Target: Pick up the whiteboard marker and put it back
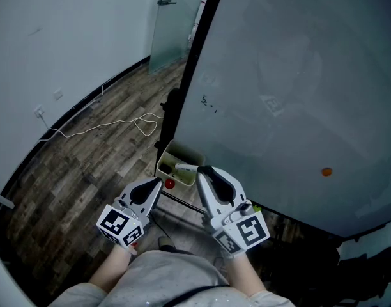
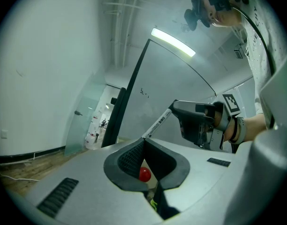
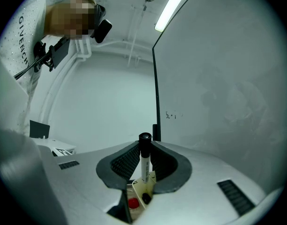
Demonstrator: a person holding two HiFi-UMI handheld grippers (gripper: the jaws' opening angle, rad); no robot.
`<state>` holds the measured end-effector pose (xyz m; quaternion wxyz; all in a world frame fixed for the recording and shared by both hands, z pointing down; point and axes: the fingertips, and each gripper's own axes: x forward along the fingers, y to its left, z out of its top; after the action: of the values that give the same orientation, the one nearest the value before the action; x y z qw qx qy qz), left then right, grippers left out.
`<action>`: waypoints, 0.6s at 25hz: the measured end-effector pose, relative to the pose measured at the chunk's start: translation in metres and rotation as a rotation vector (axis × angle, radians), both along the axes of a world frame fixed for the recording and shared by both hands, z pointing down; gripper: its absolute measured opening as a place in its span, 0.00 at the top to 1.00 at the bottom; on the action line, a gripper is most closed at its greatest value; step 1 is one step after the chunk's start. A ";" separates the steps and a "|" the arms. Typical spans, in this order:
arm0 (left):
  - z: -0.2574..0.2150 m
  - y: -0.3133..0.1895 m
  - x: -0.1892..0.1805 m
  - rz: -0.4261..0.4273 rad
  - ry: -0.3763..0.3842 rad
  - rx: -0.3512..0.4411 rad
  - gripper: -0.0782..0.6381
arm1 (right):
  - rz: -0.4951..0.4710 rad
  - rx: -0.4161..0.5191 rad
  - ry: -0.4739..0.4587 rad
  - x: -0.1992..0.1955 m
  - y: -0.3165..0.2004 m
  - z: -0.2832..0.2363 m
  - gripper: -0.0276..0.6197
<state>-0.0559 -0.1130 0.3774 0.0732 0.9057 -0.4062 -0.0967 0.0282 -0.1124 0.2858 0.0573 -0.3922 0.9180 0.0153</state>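
The right tongs (image 3: pixel 144 148) are closed on the whiteboard marker (image 3: pixel 145 167). In the right gripper view its white barrel stands between the two ribbed pads, pressed from both sides, with its black cap (image 3: pixel 145 138) rising just past the tips. In the left gripper view the same marker juts out of the front of the right tongs at a slant. Its far end reaches down towards the tips of the left tongs (image 2: pixel 143 141), and whether it touches them cannot be told. The left tongs are closed with nothing in them; their tips meet at the front, leaving only a hollow behind them.

In the head view both tongs are held side by side and near each other, both aimed at the lower edge of the whiteboard (image 1: pixel 278 75). Just ahead of the two sets of tips, under that edge, sits a pale open tray (image 1: pixel 162 160), and the marker's barrel lies over it. A small red piece (image 1: pixel 170 183) sits at the near end of the tray, between the tips of the two tongs. Through the gap of the right tongs it shows below the marker, beside a small dark piece (image 3: pixel 146 198). Beyond the left tongs, a thin white cable (image 1: pixel 106 125) loops across the wooden floor (image 1: pixel 74 171)
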 end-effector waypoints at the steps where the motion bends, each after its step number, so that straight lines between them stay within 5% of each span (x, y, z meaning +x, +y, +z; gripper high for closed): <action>1: 0.000 0.000 0.000 0.001 -0.001 0.000 0.87 | 0.000 0.001 -0.001 0.000 0.000 -0.001 0.83; 15: 0.001 -0.003 0.001 0.002 0.000 0.000 0.87 | -0.001 0.013 -0.001 0.000 -0.001 -0.007 0.83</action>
<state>-0.0551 -0.1163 0.3781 0.0733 0.9061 -0.4055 -0.0965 0.0286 -0.1138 0.2789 0.0605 -0.3916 0.9179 0.0207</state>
